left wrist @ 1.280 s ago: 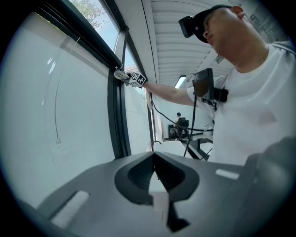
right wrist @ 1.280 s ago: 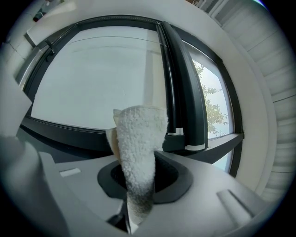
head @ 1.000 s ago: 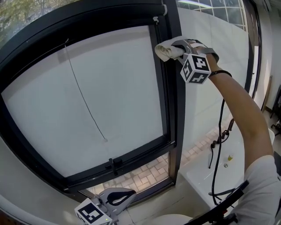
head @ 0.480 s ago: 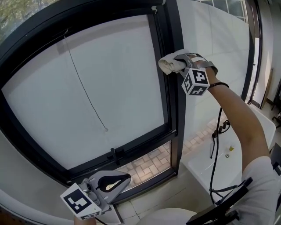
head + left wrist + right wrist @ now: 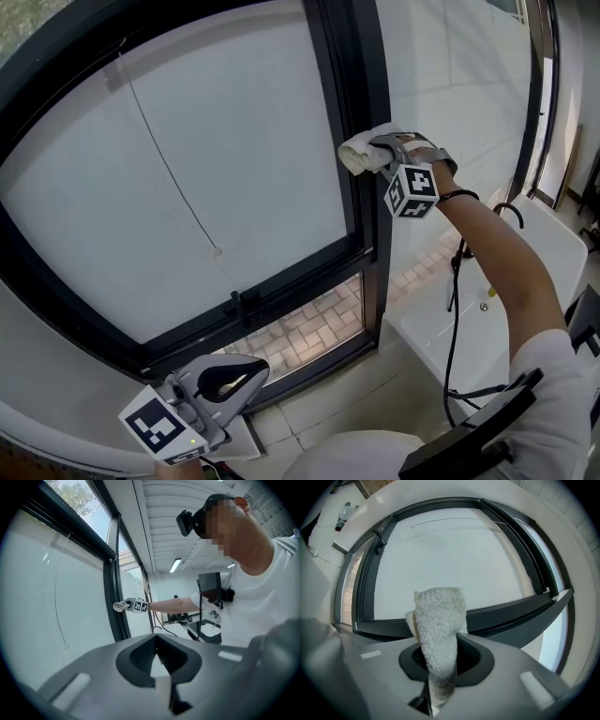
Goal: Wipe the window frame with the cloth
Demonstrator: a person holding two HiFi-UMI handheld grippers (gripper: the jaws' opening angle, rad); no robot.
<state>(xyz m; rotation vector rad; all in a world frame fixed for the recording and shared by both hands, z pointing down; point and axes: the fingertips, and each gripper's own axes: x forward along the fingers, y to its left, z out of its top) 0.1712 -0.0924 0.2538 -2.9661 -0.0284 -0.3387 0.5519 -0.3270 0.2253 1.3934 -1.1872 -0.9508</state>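
The black window frame's upright bar (image 5: 361, 103) runs down the middle of the head view. My right gripper (image 5: 377, 150) is shut on a white terry cloth (image 5: 360, 152) and holds it against that bar at mid height. In the right gripper view the cloth (image 5: 439, 634) stands up from the shut jaws, with the frame bar (image 5: 506, 613) just behind it. My left gripper (image 5: 246, 373) hangs low near the bottom of the window, shut and holding nothing. The left gripper view looks past its shut jaws (image 5: 157, 660) at the distant cloth (image 5: 120, 605).
A white blind (image 5: 187, 178) with a thin cord (image 5: 173, 178) fills the pane. A small handle (image 5: 239, 305) sits on the lower frame rail. A white basin (image 5: 553, 253) and a black cable (image 5: 454, 309) lie at the right. Brick paving (image 5: 300, 342) shows through the lower glass.
My right gripper has slid the cloth down the upright bar. My left gripper has risen a little further into view at the bottom left.
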